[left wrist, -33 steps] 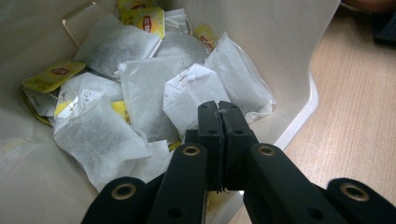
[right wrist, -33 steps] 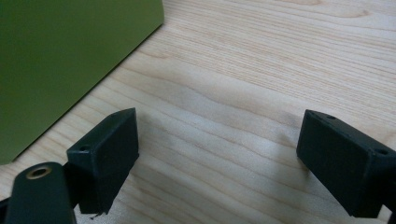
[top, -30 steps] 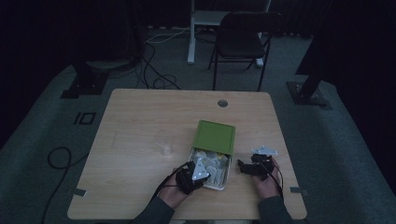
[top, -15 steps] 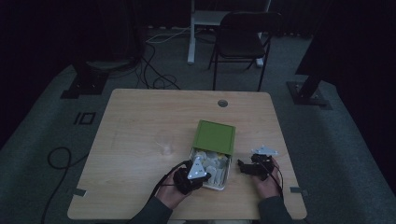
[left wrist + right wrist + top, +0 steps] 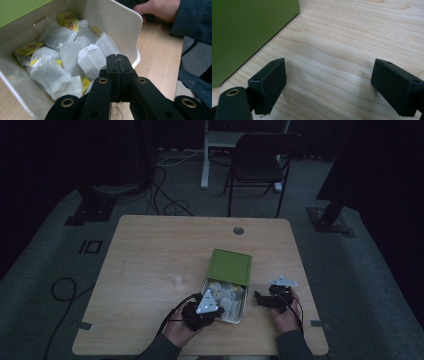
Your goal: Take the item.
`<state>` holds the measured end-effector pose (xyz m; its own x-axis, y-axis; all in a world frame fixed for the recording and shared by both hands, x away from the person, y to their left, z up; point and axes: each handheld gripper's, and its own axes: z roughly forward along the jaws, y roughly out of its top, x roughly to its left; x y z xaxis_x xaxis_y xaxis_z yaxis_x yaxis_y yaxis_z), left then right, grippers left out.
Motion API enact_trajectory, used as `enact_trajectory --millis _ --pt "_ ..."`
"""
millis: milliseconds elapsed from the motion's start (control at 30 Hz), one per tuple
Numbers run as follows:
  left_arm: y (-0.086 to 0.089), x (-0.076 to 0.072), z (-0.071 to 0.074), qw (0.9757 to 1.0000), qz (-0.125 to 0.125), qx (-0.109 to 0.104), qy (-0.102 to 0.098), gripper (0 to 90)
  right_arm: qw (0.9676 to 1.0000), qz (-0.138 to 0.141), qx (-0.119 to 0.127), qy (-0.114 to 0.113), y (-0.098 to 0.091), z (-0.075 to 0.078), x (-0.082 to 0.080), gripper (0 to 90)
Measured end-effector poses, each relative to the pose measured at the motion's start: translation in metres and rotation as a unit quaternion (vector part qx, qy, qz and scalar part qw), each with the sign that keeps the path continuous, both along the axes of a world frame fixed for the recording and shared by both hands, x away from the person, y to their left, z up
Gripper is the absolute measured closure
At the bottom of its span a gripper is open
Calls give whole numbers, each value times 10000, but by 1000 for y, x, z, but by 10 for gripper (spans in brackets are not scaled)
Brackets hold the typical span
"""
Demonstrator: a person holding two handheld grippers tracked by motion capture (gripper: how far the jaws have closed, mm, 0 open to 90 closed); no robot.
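A white box (image 5: 237, 319) with a green lid (image 5: 230, 266) folded back lies on the table, full of tea bags (image 5: 225, 292). My left gripper (image 5: 219, 312) is at the box's near left corner. Its jaws are pressed together above the tea bags (image 5: 91, 60), close to the box's wall (image 5: 117, 22); this is my left gripper (image 5: 117, 58) in its own view. A thin thread hangs below the jaws; I cannot tell if it is pinched. My right gripper (image 5: 260, 298) rests to the right of the box. It is my right gripper (image 5: 329, 75) standing open over bare wood beside the green lid (image 5: 244, 32).
A clear cup (image 5: 176, 274) stands on the table left of the box. The wooden table (image 5: 150, 245) has a round hole (image 5: 238, 230) near its far edge. A chair (image 5: 260, 160) stands beyond the table. The person's other hand (image 5: 160, 8) shows behind the box.
My left gripper has shifted and turned a little at the box's corner, so its grey plate now faces up. The right gripper has stayed put.
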<state>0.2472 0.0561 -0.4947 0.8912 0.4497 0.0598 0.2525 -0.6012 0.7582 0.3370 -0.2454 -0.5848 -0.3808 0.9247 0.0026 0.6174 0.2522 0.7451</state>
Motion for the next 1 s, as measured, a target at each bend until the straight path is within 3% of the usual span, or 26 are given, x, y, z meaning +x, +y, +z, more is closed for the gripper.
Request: enact_trajectory --millis 867,1000 --pt "33 -10 2 9993 368 11 59 900 10000 -3 2 2 0 0 0 126" --pt "38 -10 3 9995 326 -18 39 900 10000 0 1 1 0 0 0 126"
